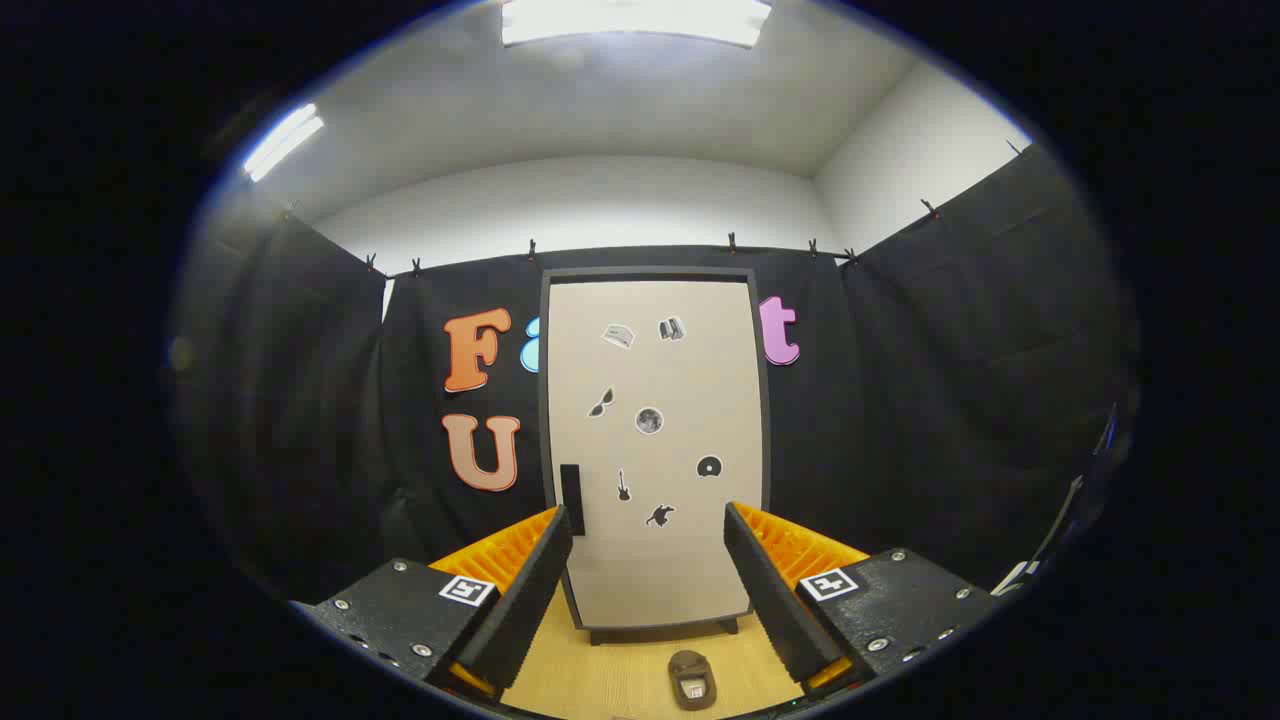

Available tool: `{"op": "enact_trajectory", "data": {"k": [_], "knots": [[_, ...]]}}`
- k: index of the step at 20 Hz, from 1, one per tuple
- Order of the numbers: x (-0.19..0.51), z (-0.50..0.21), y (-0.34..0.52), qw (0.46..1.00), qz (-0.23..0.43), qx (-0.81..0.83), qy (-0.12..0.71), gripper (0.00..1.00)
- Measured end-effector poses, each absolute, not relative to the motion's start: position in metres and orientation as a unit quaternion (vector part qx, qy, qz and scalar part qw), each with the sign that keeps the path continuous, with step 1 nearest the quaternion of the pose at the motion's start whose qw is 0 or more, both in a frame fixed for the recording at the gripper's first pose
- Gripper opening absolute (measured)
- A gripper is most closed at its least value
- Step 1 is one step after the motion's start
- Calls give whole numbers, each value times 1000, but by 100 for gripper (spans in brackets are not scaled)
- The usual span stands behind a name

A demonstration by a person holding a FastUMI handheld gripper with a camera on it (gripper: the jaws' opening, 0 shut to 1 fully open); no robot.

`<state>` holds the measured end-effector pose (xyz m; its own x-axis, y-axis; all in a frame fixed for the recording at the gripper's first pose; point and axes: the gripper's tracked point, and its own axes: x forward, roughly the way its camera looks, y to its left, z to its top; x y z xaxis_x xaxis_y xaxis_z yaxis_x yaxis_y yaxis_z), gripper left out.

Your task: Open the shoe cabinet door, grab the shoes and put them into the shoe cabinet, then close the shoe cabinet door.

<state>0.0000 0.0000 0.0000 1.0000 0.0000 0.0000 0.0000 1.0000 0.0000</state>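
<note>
A tall shoe cabinet (655, 450) with a beige door in a dark frame stands against the booth's back wall, beyond my fingers. The door is closed; small stickers dot it and a dark vertical handle (571, 498) sits at its left edge. A small brown shoe (692, 680) lies on the wooden floor in front of the cabinet, low between my fingers. My gripper (648, 545) is open, held back from the cabinet, with nothing between its fingers.
The light wooden floor (610, 670) runs from the fingers to the cabinet's foot. Black cloth walls close in on both sides. A pale object (1015, 577) shows at the far right edge by the cloth.
</note>
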Motion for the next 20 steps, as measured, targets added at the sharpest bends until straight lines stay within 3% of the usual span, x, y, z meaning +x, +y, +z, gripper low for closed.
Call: {"op": "enact_trajectory", "data": {"k": [20], "knots": [[11,-16,21,1000,13,1,11,95]]}}
